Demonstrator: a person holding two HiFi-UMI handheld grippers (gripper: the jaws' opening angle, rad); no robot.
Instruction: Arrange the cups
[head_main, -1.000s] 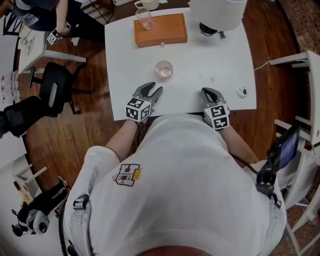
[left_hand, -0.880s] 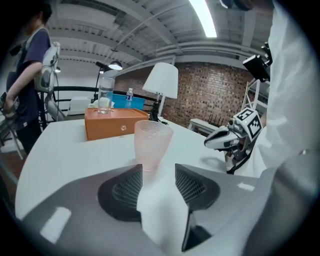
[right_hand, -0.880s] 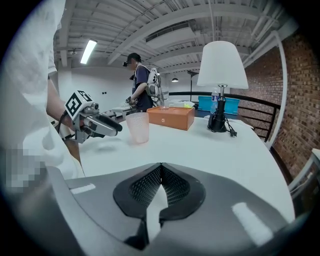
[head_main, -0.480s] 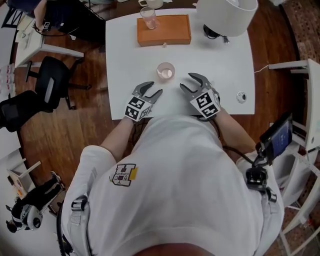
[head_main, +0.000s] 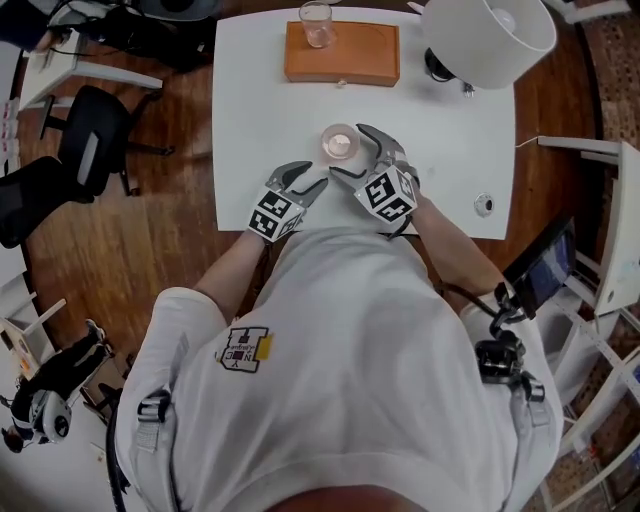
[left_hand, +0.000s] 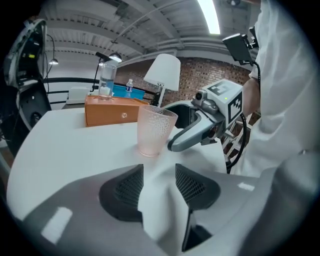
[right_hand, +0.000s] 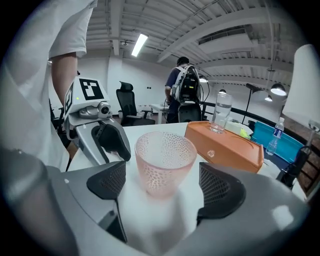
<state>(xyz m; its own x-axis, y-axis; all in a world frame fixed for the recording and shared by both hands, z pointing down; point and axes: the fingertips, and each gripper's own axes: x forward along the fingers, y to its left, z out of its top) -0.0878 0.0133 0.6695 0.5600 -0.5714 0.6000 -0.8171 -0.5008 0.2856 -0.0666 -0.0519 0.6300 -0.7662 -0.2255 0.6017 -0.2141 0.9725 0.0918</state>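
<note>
Open-plan office, loft-style fit-out. Exposed ceiling (right_hand: 210, 25) with bare beams and ducts, strip lights (right_hand: 139, 45), brick wall (left_hand: 200, 80) at the back. Wood floor (head_main: 150, 250). White table (head_main: 260, 120) here, another white desk (head_main: 45, 70) off to the side, black swivel chairs (head_main: 90, 150) around them. Lamp (head_main: 490, 40) with a white shade on the table, small screen (head_main: 545, 275) on a stand next to white shelving (head_main: 615, 230). A person (right_hand: 175, 75) with a backpack (right_hand: 187, 90) stands further in (shared workspace, not a home).
</note>
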